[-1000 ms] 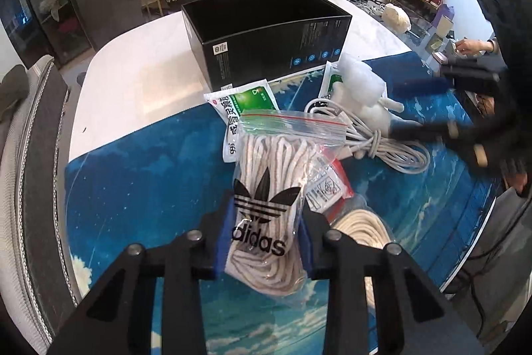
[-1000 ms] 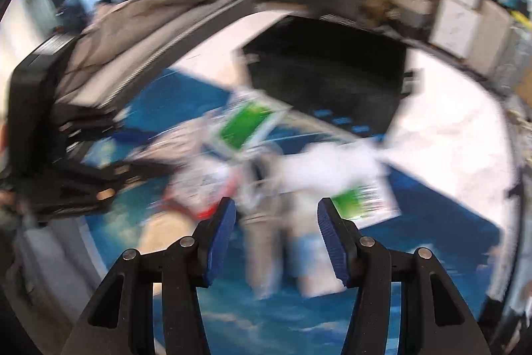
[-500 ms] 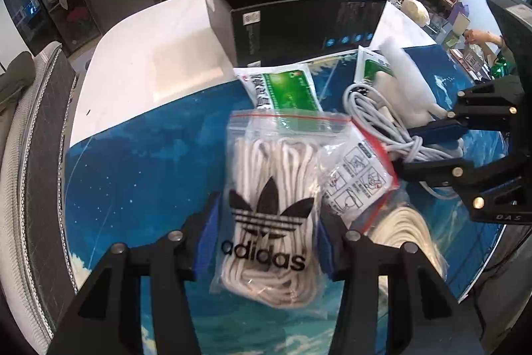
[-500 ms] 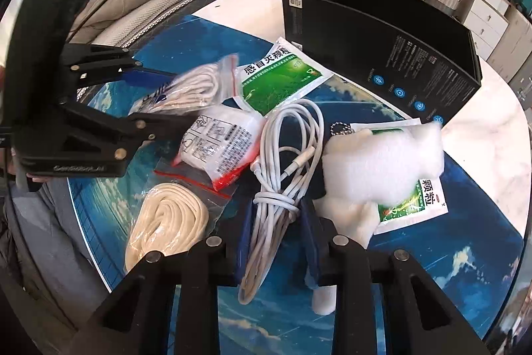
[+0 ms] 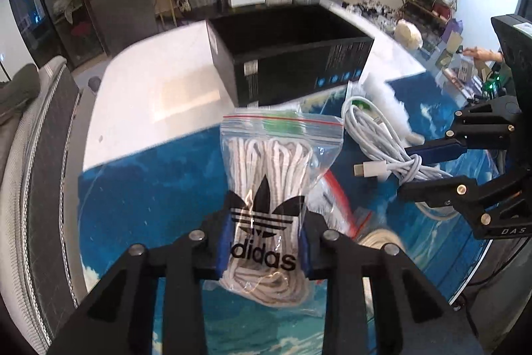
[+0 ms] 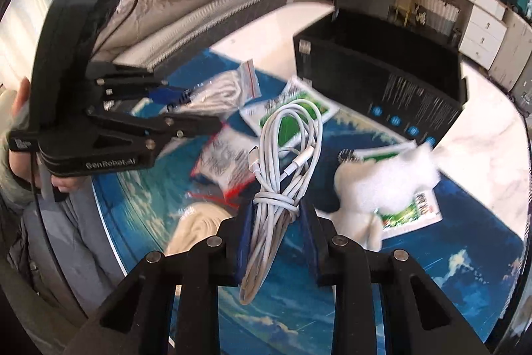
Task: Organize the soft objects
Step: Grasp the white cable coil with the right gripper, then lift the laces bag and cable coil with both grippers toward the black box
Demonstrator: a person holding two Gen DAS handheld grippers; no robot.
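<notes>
My left gripper (image 5: 264,247) is shut on a clear zip bag of white laces (image 5: 272,188) with an adidas logo and holds it above the blue mat. My right gripper (image 6: 277,233) is shut on a bundled white cable (image 6: 282,162) and holds it up off the mat; the cable (image 5: 382,142) also shows in the left wrist view. An open black box (image 5: 292,62) stands beyond on the white table; it also shows in the right wrist view (image 6: 389,79).
On the blue mat (image 6: 332,315) lie green-and-white sachets (image 6: 296,108), a white fluffy wad (image 6: 385,178), a red-edged bag (image 6: 222,162) and a cream rope coil (image 6: 196,228). A sofa (image 6: 186,12) stands past the table's left edge.
Both grippers have lifted. The right gripper closed on the white cable and raised it off the mat; the left raised the bag of laces toward the black box.
</notes>
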